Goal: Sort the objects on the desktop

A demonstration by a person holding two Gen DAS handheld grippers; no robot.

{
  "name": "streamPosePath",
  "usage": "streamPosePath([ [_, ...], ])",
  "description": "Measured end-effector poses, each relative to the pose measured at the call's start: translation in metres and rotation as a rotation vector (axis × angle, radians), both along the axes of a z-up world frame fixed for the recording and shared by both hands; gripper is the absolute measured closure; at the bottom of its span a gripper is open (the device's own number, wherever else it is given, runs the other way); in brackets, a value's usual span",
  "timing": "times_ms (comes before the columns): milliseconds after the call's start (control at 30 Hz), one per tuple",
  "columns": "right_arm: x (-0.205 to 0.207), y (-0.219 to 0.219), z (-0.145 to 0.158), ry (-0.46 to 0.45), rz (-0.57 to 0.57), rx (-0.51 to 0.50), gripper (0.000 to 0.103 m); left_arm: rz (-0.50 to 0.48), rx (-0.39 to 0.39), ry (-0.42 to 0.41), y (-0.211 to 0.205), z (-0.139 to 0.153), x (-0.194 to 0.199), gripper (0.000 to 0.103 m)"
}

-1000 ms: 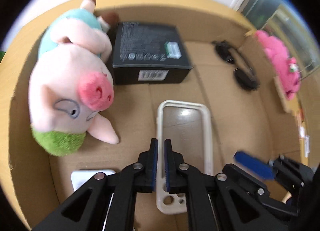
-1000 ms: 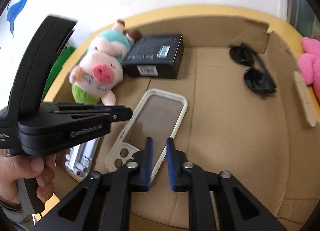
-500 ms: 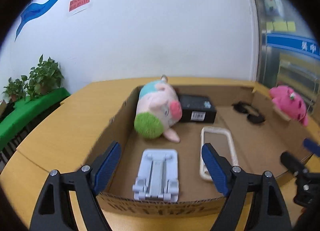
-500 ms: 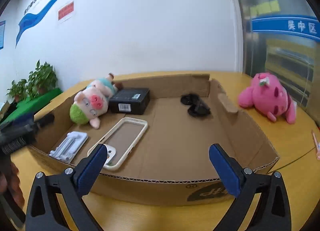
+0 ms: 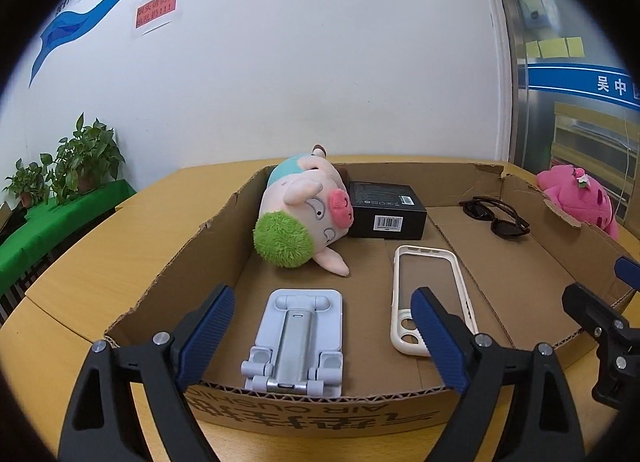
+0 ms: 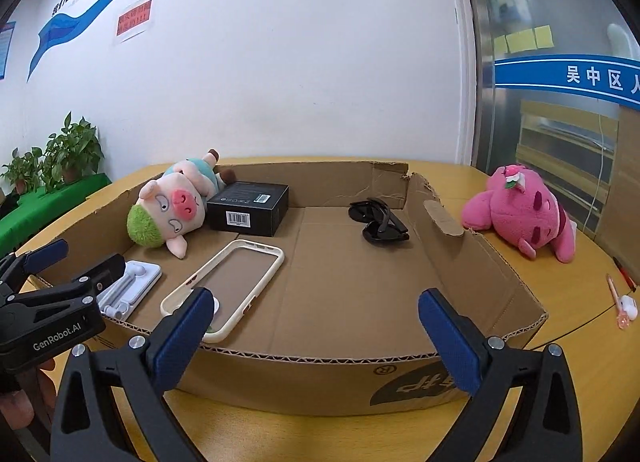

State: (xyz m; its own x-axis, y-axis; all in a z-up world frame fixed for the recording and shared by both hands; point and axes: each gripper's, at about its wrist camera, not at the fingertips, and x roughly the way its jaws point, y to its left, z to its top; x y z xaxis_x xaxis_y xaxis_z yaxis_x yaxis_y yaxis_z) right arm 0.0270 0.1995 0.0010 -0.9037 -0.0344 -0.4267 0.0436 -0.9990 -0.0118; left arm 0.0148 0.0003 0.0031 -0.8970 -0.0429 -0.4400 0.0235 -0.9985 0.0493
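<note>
A shallow cardboard box [image 5: 320,408] [image 6: 304,374] lies on the wooden table. In it are a pig plush [image 5: 304,210] [image 6: 172,214], a black box [image 5: 386,214] [image 6: 248,208], a cream phone case [image 5: 430,294] [image 6: 228,282], a white phone stand [image 5: 296,338] [image 6: 128,286] and black sunglasses [image 5: 496,216] [image 6: 378,222]. My left gripper [image 5: 320,322] is open and empty, in front of the box's near wall. My right gripper [image 6: 316,322] is open and empty, also in front of the box.
A pink plush [image 6: 524,210] [image 5: 580,198] lies on the table right of the box. A pink pen [image 6: 618,302] lies near the right edge. Potted plants [image 5: 64,166] stand at the far left by the white wall.
Both grippers have let go of the phone case, opened wide and pulled back out of the box. The case now lies flat in the box.
</note>
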Motion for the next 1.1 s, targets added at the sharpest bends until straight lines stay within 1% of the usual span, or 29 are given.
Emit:
streamPosePath([
  [633,0.0002,-0.0012,0.0005,0.0,-0.001,0.002,0.0,-0.001,0.002,-0.002,-0.0004,0.0003,-0.0001,0.012],
  [700,0.0005,-0.0007,0.0005,0.0,-0.001,0.0,0.0,0.001,0.001,-0.002,0.0001,0.0004,-0.0007,0.01],
  [767,0.0004,-0.0012,0.0006,0.0,-0.001,0.001,0.0,-0.016,0.008,-0.011,0.0004,-0.0003,-0.0052,0.001],
  [1100,-0.0004,-0.0015,0.0013,-0.002,-0.003,0.002,0.0,-0.022,0.011,-0.016,0.0009,-0.0005,-0.0071,0.001],
])
